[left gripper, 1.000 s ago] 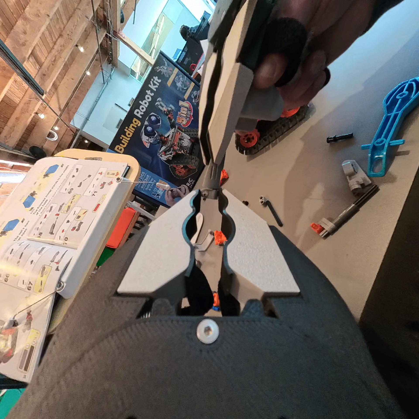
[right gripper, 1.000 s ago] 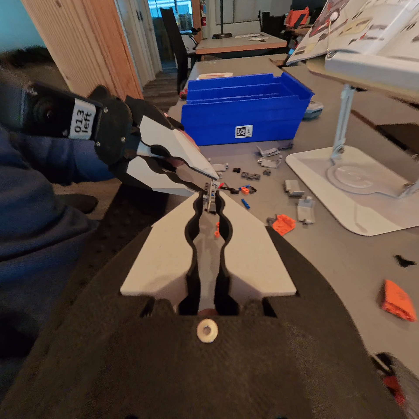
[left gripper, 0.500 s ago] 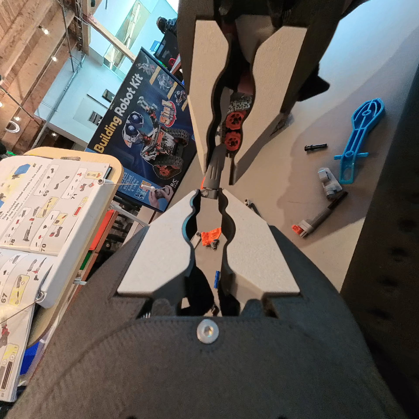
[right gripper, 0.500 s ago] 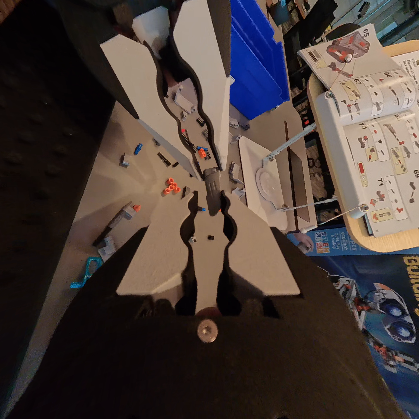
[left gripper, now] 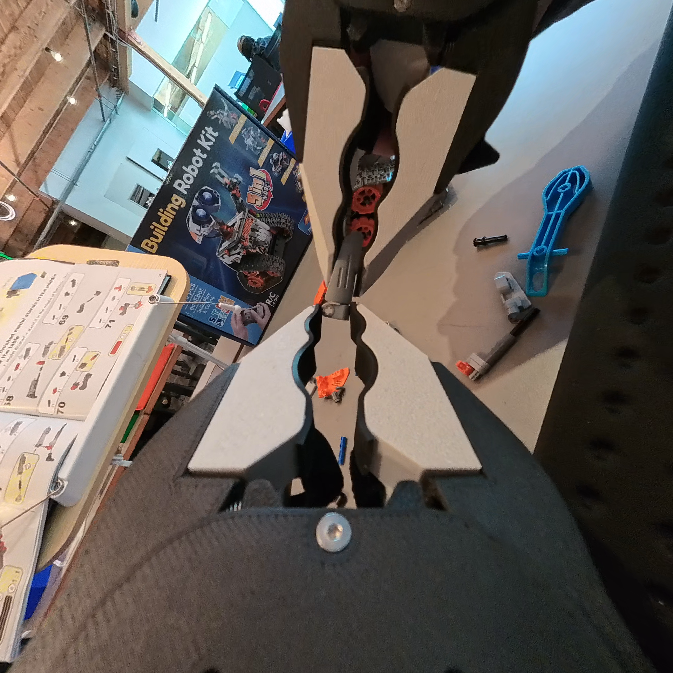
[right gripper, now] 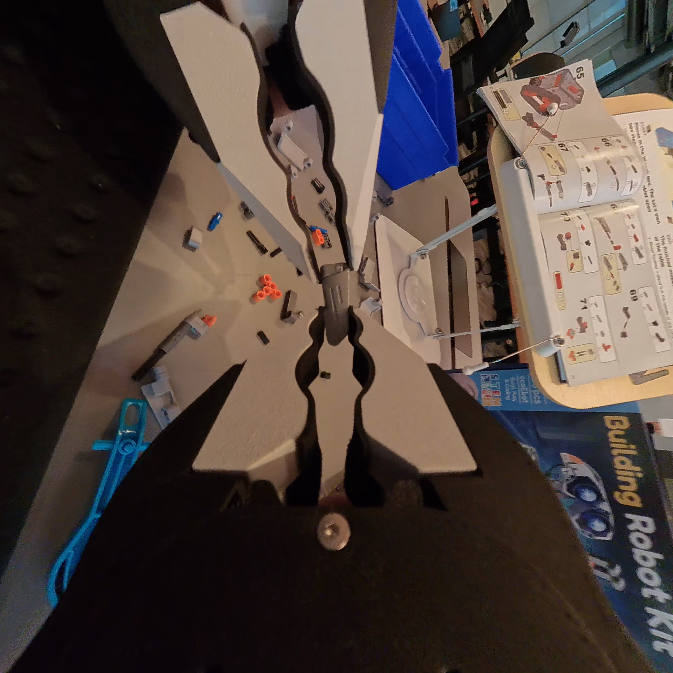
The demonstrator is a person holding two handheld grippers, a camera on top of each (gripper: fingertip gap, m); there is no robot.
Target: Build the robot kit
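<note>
A small dark grey building part [left gripper: 342, 284] hangs above the grey table [left gripper: 418, 291], held at both ends. My left gripper [left gripper: 335, 310] is shut on its near end, which has a cross hole. My right gripper [left gripper: 346, 267] comes in from the top, facing it tip to tip, and is shut on the other end. In the right wrist view the same part [right gripper: 335, 295] sits in my right gripper [right gripper: 335, 318], and the left gripper [right gripper: 333, 271] pinches its far end. A tracked model with orange wheels [left gripper: 364, 204] shows behind the right gripper's fingers.
Loose parts lie on the table: a blue lever tool [left gripper: 553, 225], a black pin [left gripper: 490, 240], an axle with an orange end [left gripper: 499, 353], an orange three-arm connector [right gripper: 267, 287]. A kit box [left gripper: 225, 233], a booklet on a stand [right gripper: 601, 236] and a blue bin [right gripper: 415, 109] ring the area. Less than 4 cm separates the two grippers' tips.
The right gripper has swung round from side-on to face the left gripper tip to tip. Both stay shut on the grey part. Since half a second ago there is only a small shift.
</note>
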